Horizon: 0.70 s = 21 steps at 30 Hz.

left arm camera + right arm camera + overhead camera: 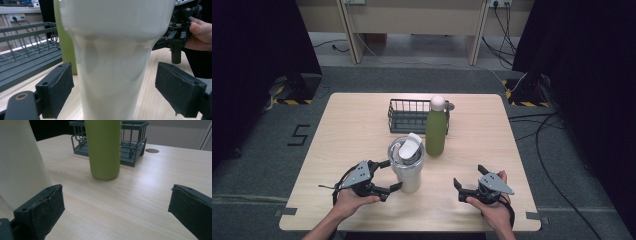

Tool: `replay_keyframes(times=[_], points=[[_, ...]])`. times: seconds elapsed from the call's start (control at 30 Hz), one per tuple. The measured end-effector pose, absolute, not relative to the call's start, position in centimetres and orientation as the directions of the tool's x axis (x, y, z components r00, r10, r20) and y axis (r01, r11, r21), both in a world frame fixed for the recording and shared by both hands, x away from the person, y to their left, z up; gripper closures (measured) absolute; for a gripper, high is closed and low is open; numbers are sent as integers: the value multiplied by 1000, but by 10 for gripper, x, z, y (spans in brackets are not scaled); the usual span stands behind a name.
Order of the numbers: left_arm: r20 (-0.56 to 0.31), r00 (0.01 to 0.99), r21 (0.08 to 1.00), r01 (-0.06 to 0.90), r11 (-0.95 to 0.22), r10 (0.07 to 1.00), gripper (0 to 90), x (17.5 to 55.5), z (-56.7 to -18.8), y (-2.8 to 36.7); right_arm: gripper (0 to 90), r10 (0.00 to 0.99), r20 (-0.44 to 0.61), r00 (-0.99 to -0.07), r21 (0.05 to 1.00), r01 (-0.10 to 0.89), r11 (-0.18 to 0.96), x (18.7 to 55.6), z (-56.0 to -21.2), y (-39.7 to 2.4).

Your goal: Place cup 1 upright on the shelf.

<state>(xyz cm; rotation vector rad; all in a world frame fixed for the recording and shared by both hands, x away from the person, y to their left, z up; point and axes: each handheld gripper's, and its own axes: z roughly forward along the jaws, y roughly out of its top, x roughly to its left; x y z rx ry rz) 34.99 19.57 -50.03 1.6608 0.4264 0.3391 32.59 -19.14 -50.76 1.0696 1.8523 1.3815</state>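
On the wooden table (347,125), the white tumbler (407,170) stands upright toward the front edge. The wire basket (409,116) behind it looks empty, though its floor is partly hidden. The green bottle (436,131) stands just behind-right of the tumbler. The left gripper (391,176) straddles the tumbler's lower body, jaws apart, probably lining up a grasp. The right gripper (468,181) waits to the tumbler's right, jaws spread, empty.

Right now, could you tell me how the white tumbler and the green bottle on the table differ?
The white tumbler is wide, with a flip lid raised on top; the green bottle is slim with a rounded white cap. The tumbler stands between the open jaws of the left tool, near the person; the bottle stands free beside the wire basket. Both stand upright on the wooden table.
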Motion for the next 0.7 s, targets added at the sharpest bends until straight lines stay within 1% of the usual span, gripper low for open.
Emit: replay_keyframes(times=[0.27, 0.5, 0.53, 0.57, 0.63, 0.7], points=[[-19, 884, 991, 77, -106, 467, 132, 360, -500, 180, 1, 860, 15, -511, 956, 260, 138, 326, -508, -191], [-20, 886, 991, 80, -111, 463, 74, 369, -501, 165, 2, 857, 14, -515, 954, 265, 144, 326, -509, -191], [-20, 886, 990, 82, -113, 463, 47, 370, -501, 163, 2, 857, 18, -516, 953, 268, 141, 326, -509, -191], [-24, 886, 990, 85, -112, 464, 47, 371, -501, 162, 2, 857, 18, -516, 953, 268, 141, 326, -509, -191], [-35, 887, 990, 94, -105, 460, 20, 374, -502, 160, 2, 856, 16, -517, 952, 269, 144, 326, -510, -191], [-37, 890, 991, 92, -100, 455, 21, 376, -503, 159, 2, 854, 17, -520, 952, 270, 145, 326, -510, -191]])
